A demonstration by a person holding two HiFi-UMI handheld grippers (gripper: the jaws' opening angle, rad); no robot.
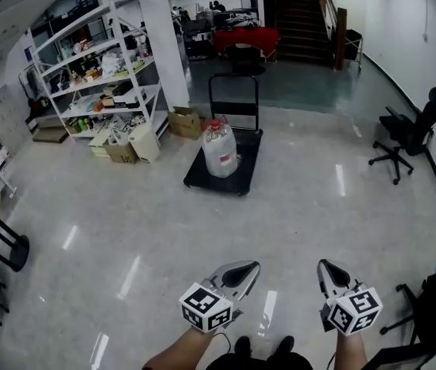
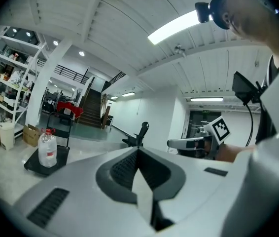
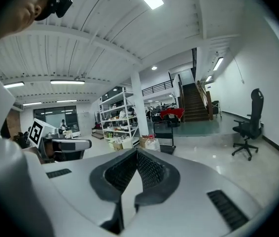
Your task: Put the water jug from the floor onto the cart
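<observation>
Two empty grippers, left gripper (image 1: 244, 269) and right gripper (image 1: 327, 267), jaws together, face open floor (image 1: 141, 222). At twelve o'clock the water jug (image 1: 219, 151) stands on the cart (image 1: 244, 179). Both forearms (image 1: 179, 354) are cut off at six o'clock.

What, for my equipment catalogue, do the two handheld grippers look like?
The light grey wedge-shaped left gripper and matching right gripper taper to a point, with dark grey ribbed pads inside the jaws. Each carries a white cube printed with black square markers.

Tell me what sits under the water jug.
The water jug stands upright on the black deck of the cart. The jug's base covers that patch of deck, and the deck hides whatever lies beneath it.
</observation>
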